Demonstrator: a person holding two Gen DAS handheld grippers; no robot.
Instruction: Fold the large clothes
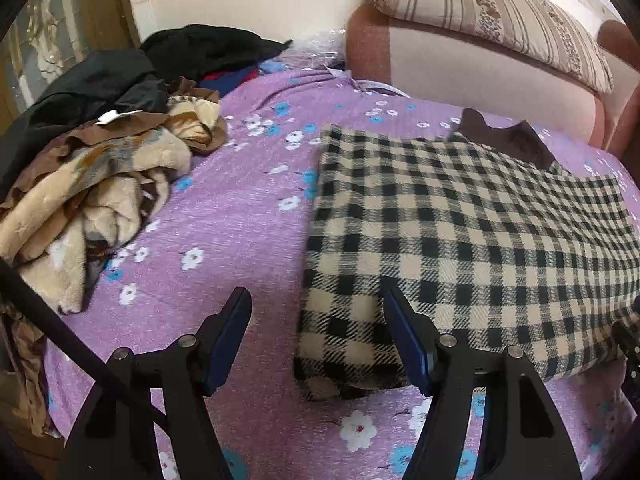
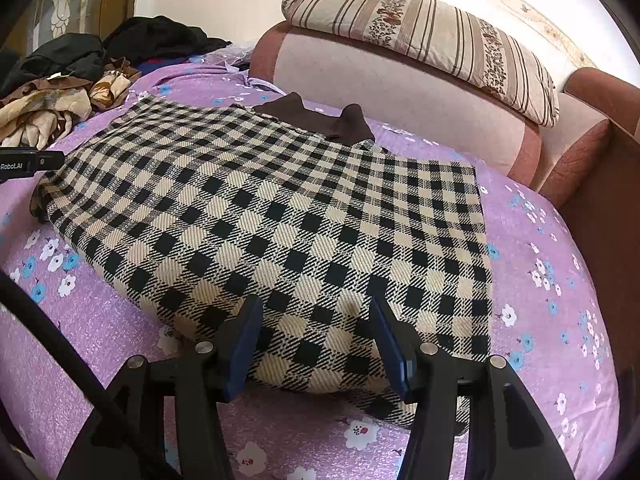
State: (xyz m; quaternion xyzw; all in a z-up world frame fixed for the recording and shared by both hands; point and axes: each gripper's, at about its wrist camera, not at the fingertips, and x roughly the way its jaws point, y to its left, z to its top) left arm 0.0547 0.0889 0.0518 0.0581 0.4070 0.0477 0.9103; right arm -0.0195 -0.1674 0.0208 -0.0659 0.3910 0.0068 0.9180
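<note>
A black-and-beige checked garment (image 1: 460,224) with a dark brown collar (image 1: 508,140) lies folded flat on the purple flowered bedsheet (image 1: 240,216); it also shows in the right wrist view (image 2: 288,220). My left gripper (image 1: 318,300) is open and empty, at the garment's near left corner, its right finger over the cloth. My right gripper (image 2: 316,308) is open and empty, over the garment's near edge. The left gripper's tip (image 2: 32,162) shows at the garment's left side in the right wrist view.
A heap of beige and brown blankets (image 1: 92,200) and black clothes (image 1: 160,64) lies at the left of the bed. A padded headboard (image 2: 400,96) with a striped bolster (image 2: 420,36) stands behind. The sheet (image 2: 560,280) extends right of the garment.
</note>
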